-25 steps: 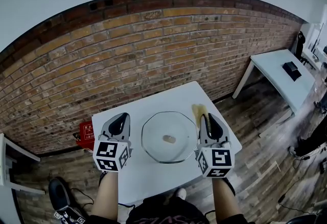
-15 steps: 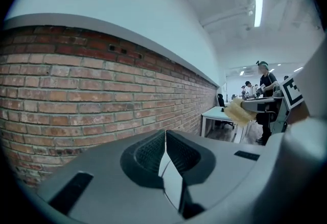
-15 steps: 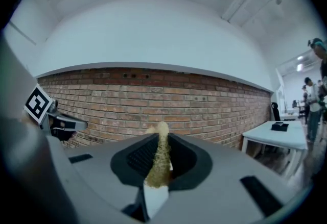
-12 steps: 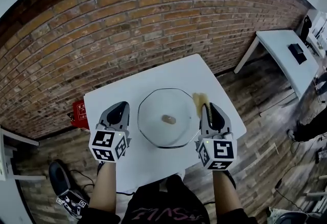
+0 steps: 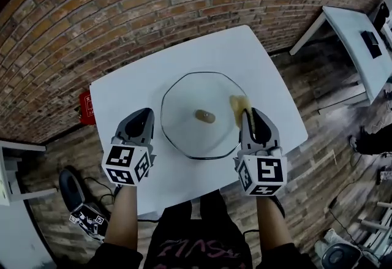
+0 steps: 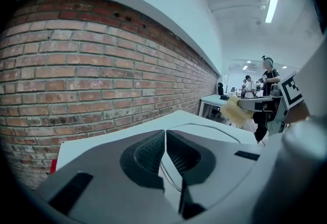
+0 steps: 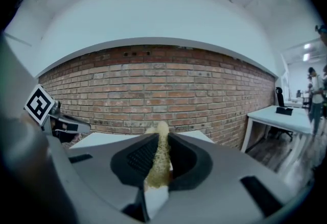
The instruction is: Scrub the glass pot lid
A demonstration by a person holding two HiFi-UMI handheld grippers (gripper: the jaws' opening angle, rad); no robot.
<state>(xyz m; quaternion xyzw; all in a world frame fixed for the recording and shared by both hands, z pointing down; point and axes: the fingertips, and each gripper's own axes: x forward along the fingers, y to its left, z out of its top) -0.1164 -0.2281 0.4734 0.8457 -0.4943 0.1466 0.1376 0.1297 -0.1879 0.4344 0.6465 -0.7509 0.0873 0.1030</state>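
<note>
Lid (image 5: pixel 185 119) flat on tbl (image 5: pixel 122 97), knob (image 5: pixel 204 116) up.

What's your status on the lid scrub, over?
Left gripper shut, empty, left of lid. Right gripper shut on sponge, over lid's right rim. Lid flat on table, nothing blocking it.

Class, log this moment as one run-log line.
left gripper: jaws shut, empty | right gripper: jaws shut on sponge | glass pot lid: flat on white table, between grippers

Brick wall (image 5: pixel 122 16), apparently wood floor (image 5: pixel 324 157), side table (image 5: pixel 349 29)
</note>
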